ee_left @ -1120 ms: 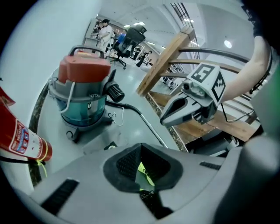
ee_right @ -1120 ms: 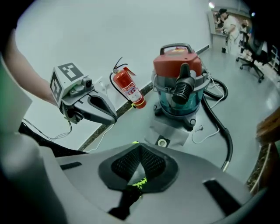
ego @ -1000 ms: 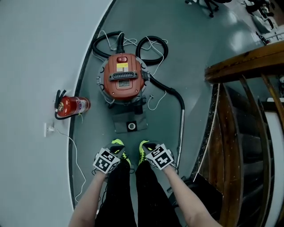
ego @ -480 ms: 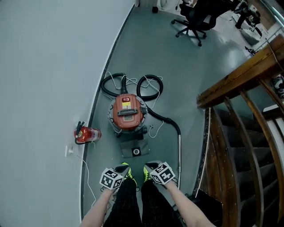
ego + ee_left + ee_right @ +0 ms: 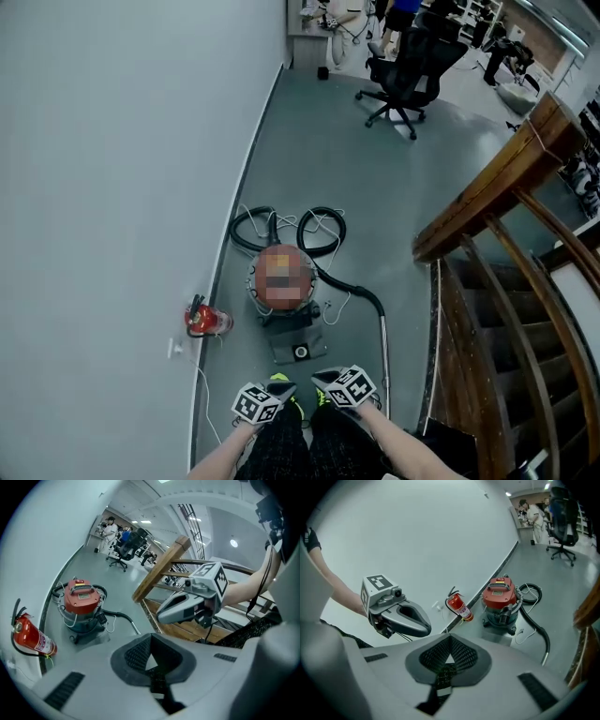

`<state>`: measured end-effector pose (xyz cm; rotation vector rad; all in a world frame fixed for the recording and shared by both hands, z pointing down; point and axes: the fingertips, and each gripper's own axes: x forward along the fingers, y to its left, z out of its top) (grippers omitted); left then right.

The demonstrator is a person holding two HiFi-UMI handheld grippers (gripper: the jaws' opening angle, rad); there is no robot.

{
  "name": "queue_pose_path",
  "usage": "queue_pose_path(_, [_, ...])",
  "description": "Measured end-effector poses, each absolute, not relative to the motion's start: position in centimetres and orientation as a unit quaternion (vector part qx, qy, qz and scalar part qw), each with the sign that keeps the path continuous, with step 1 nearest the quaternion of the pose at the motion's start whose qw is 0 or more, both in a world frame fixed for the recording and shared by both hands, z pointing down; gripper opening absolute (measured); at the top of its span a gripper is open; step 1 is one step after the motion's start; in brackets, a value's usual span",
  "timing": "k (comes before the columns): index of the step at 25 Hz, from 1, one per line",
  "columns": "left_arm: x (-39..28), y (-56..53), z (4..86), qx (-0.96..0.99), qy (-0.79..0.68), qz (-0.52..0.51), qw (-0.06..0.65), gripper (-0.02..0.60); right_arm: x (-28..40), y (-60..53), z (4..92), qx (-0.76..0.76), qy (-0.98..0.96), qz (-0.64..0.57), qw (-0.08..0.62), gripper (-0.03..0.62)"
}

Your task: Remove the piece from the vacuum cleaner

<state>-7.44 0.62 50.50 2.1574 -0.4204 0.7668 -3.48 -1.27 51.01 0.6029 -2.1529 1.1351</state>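
Both tongs are closed and hold nothing: the left tongs (image 5: 151,665) and the right tongs (image 5: 447,667) each show their dark pads pressed together with only grey floor (image 5: 375,187) beyond them. They hang side by side in front of the person, well apart from the red-lidded drum vacuum cleaner (image 5: 80,599), which stands on the floor beside the curved white wall (image 5: 112,187).

Nothing is grasped yet, so the step in hand is the approach. It probably goes best with one pair of tongs opened before coming down on the part to be pulled and the other steadying the drum, since the machine looks light enough to roll or tip. The looped black hose (image 5: 352,289) and thin white cable around the base could snag, so a straight pull away from them seems wise.

Which piece is meant is unclear. A flat grey pad with a black ring (image 5: 298,349) lies just in front of the drum, and the hose runs to a metal wand (image 5: 384,356). Latches and the hose joint are too small to make out. The red fire extinguisher (image 5: 208,321) lies near the wall.
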Motion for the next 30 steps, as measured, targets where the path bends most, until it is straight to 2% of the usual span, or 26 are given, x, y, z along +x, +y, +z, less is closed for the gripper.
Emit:
queue_pose_path(8, [-8.2, -1.6, 46.0, 0.870, -0.189, 0.289, 0.352, 0.011, -4.0, -1.6, 47.4, 0.226, -0.822, 0.434, 0.293, 0.014])
queue_pose_path(17, [-9.9, -4.6, 42.8, 0.875, -0.219, 0.244, 0.358, 0.010, -4.6, -3.7, 44.2, 0.255, -0.825, 0.429, 0.266, 0.014])
queue_pose_path(30, [-9.4, 0.3, 40.5, 0.874, -0.232, 0.202, 0.376, 0.009, -4.3, -2.2, 42.5, 0.281, -0.825, 0.434, 0.228, 0.014])
